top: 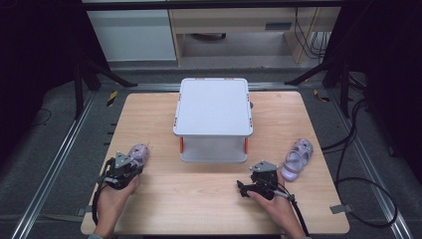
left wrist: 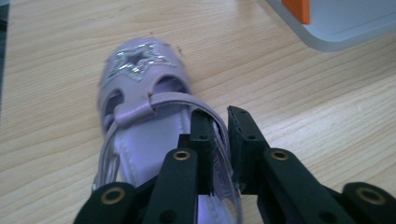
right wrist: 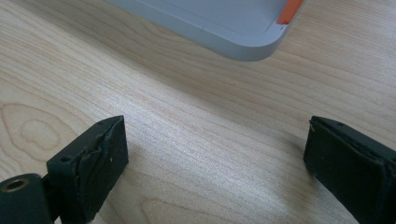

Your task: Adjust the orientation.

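Left gripper [left wrist: 219, 116] is clamping the side of the purple sandal [left wrist: 140, 88] on the counter [left wrist: 303, 116]; right gripper [right wrist: 215, 154] is hovering wide open.

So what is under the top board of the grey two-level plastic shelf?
Under the grey two-level plastic shelf's top board, the high view shows short orange posts and the front edge of a grey lower board. The top board covers the space between, so its contents cannot be seen.

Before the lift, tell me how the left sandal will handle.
The left sandal looks small, so probably light. The left hand-held gripper pinches only its thin side edge, which may flex, so the toe could droop. Its flat sole shouldn't roll.
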A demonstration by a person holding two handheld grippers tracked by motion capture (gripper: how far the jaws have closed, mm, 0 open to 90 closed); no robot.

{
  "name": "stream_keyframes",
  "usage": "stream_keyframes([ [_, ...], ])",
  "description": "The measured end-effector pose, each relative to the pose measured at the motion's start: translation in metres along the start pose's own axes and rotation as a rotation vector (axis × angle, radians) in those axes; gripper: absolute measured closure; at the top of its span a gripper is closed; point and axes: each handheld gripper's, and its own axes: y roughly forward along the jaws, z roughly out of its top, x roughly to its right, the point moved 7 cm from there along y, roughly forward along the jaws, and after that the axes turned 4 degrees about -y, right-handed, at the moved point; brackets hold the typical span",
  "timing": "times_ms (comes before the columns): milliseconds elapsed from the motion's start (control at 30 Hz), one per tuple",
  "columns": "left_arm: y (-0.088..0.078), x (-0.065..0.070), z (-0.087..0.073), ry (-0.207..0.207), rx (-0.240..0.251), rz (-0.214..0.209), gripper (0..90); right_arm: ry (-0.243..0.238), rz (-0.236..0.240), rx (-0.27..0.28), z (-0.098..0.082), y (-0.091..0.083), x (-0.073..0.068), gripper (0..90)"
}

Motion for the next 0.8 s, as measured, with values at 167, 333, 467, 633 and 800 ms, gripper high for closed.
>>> stream_keyframes([
  [167,-0.006,-0.002,0.001,-0.018,0.029,-0.013,84.3,0.0,0.0,0.0,0.0,0.0,0.0,6.6],
  [333,-0.019,0.016,0.006,0.011,0.067,-0.058,84.8,-0.001,0.0,0.0,0.0,0.0,0.0,6.6],
  [467,-0.027,0.042,0.009,0.048,0.096,-0.137,84.8,0.0,0.0,0.0,0.0,0.0,0.0,6.6],
  [633,-0.033,0.074,0.01,0.074,0.113,-0.233,84.8,-0.002,0.0,0.0,0.0,0.0,0.0,6.6],
  [800,-0.027,0.104,0.011,0.128,0.098,-0.286,84.7,-0.001,0.0,0.0,0.0,0.0,0.0,6.6],
])
